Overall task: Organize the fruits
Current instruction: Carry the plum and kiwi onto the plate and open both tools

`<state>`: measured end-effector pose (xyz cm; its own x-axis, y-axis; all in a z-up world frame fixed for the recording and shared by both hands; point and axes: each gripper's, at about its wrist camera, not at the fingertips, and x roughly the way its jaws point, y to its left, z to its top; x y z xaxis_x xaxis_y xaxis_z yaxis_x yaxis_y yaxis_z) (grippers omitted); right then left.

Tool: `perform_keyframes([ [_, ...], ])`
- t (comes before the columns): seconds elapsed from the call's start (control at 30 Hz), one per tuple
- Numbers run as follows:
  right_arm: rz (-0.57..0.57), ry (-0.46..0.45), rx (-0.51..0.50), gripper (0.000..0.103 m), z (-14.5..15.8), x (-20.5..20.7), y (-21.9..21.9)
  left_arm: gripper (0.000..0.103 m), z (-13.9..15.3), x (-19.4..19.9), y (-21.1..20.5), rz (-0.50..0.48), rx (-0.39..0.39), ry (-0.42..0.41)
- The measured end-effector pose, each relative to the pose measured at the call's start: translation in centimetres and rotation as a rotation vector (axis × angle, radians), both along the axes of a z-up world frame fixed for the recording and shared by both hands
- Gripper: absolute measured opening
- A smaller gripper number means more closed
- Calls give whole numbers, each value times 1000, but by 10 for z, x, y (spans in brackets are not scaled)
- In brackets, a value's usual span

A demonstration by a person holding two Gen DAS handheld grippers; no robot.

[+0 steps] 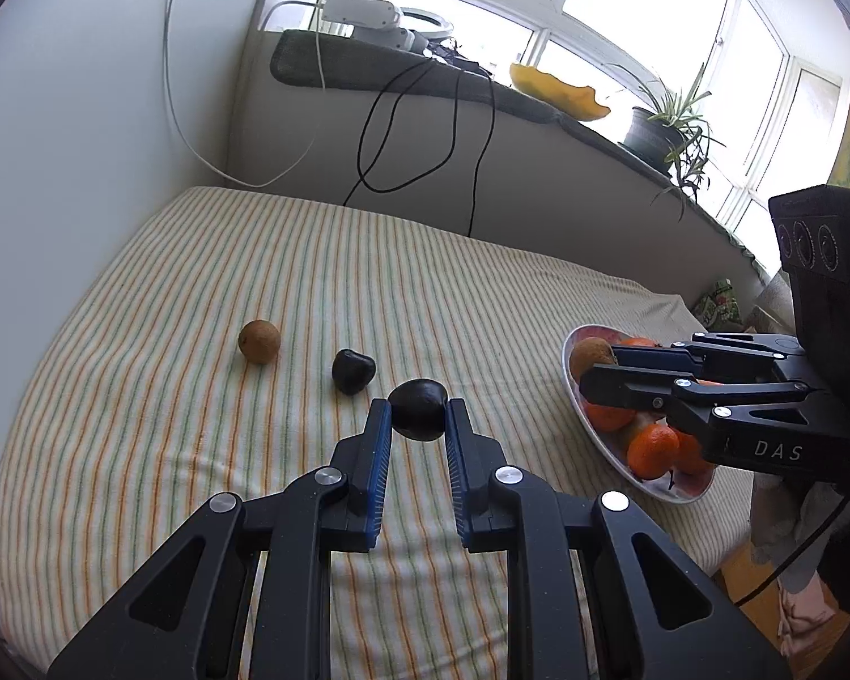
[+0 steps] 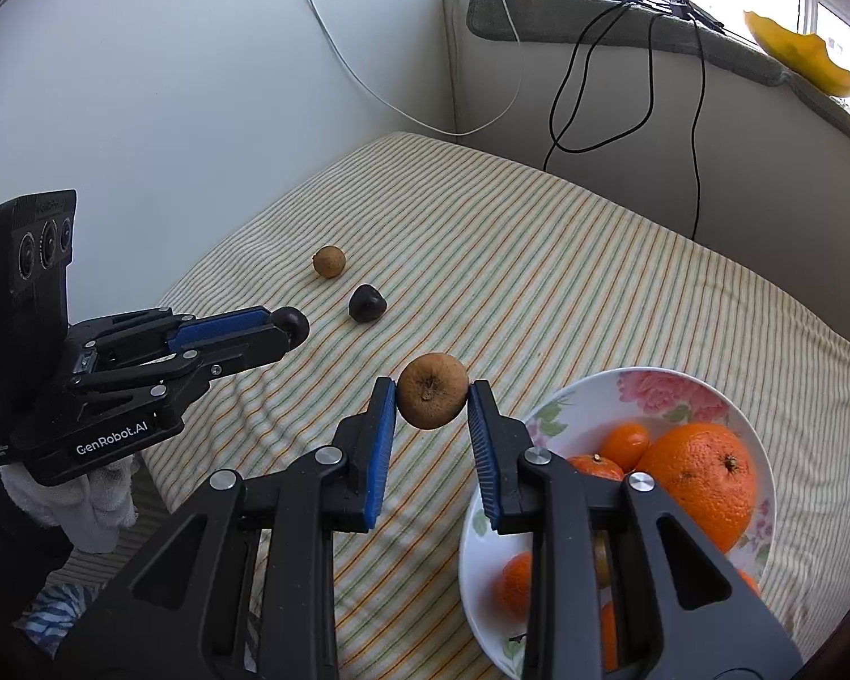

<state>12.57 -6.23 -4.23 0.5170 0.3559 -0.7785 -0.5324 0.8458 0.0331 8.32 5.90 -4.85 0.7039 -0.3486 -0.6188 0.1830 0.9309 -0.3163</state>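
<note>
Two claws level over the bed: left claw (image 1: pixel 418 416) pinching dark fruit (image 1: pixel 419 409), right claw (image 2: pixel 432 399) brown fruit (image 2: pixel 432 390)

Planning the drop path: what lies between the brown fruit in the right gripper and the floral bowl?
Nothing: in the right wrist view only bare striped cloth separates the brown fruit from the bowl.

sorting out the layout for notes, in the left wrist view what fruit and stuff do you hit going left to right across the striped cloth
brown round fruit → loose dark fruit → dark fruit gripped by the left gripper → white bowl of oranges, with the right gripper holding a brown fruit over it
</note>
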Motion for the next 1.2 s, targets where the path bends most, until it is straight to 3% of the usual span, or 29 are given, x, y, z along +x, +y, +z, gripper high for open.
perform_keyframes([
  [0.7, -105, 8, -43, 27, 4, 20, -60, 17, 5, 6, -92, -195, -25, 1],
  [1.2, -133, 38, -41, 27, 0, 32, -68, 17, -4, 12, -113, -226, -10, 28],
])
